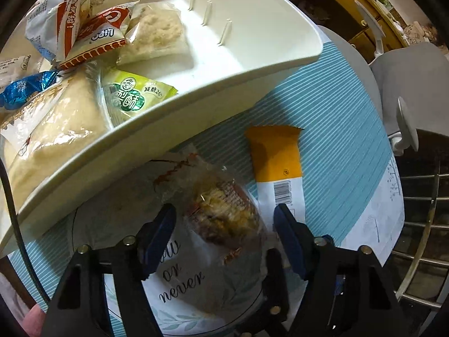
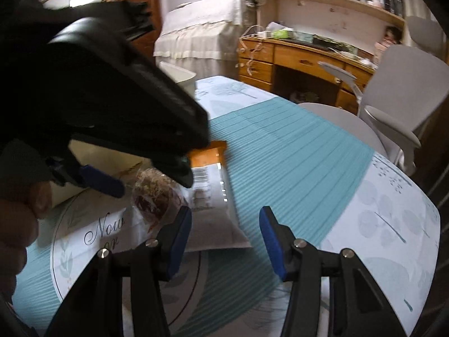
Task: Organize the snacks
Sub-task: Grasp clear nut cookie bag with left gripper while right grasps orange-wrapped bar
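Teal striped cloth covers the tabletop (image 1: 336, 118). Between the left gripper's (image 1: 224, 219) parted, not yet clamped fingers lies a clear-wrapped pastry (image 1: 224, 210); just beyond them, an orange-and-white packet (image 1: 276, 163). Several snacks already fill the white tray (image 1: 224, 90); these two remain. Right gripper (image 2: 224, 238) hangs released, empty.

Left hand-held gripper (image 1: 224, 221) straddling clear-wrapped pastry (image 1: 221, 210), seemingly untouched.
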